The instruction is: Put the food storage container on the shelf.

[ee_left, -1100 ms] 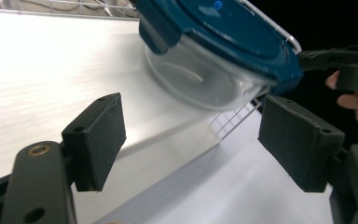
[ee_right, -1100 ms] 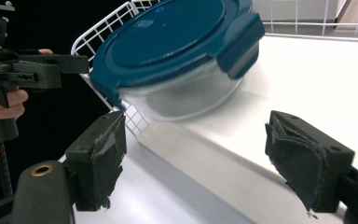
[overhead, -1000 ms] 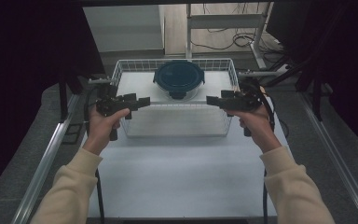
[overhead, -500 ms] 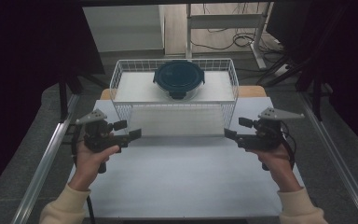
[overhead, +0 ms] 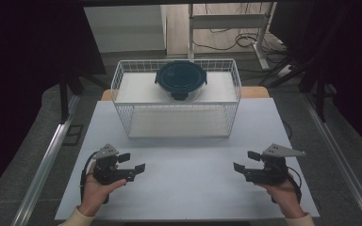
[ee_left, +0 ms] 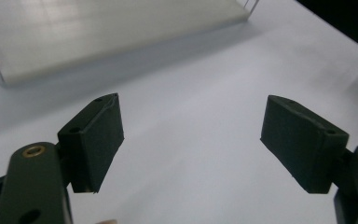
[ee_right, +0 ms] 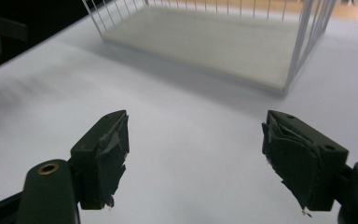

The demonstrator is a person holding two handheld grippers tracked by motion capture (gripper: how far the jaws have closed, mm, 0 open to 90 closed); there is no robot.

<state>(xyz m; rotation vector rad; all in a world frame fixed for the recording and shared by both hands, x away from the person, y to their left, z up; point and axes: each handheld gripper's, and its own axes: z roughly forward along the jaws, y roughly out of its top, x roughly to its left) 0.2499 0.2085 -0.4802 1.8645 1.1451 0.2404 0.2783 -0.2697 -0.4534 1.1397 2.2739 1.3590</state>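
A white wire basket (overhead: pixel 122 89) stands at the far middle of the white table (overhead: pixel 188 193). On its upper shelf rests a round dark blue container with a clip lid (overhead: pixel 181 79). My left gripper (overhead: pixel 133 162) is held low over the near left of the table and points right. It is open, its jaws have just been opening, and only bare tabletop lies between them (ee_left: pixel 191 135). My right gripper (overhead: pixel 245 161) hovers at the near right, points left, and is open with nothing between its worn pads (ee_right: pixel 196 144). Both are well short of the basket.
The basket's lower panel (ee_right: pixel 205 42) lies ahead of the right gripper. Metal rails (overhead: pixel 42 165) run along both sides of the table. Dark curtains, a desk frame and cables (overhead: pixel 245 42) are on the floor beyond.
Both hands have dropped from beside the basket's front and drawn back toward the table's near edge, spreading apart. Nothing was picked up or put down.
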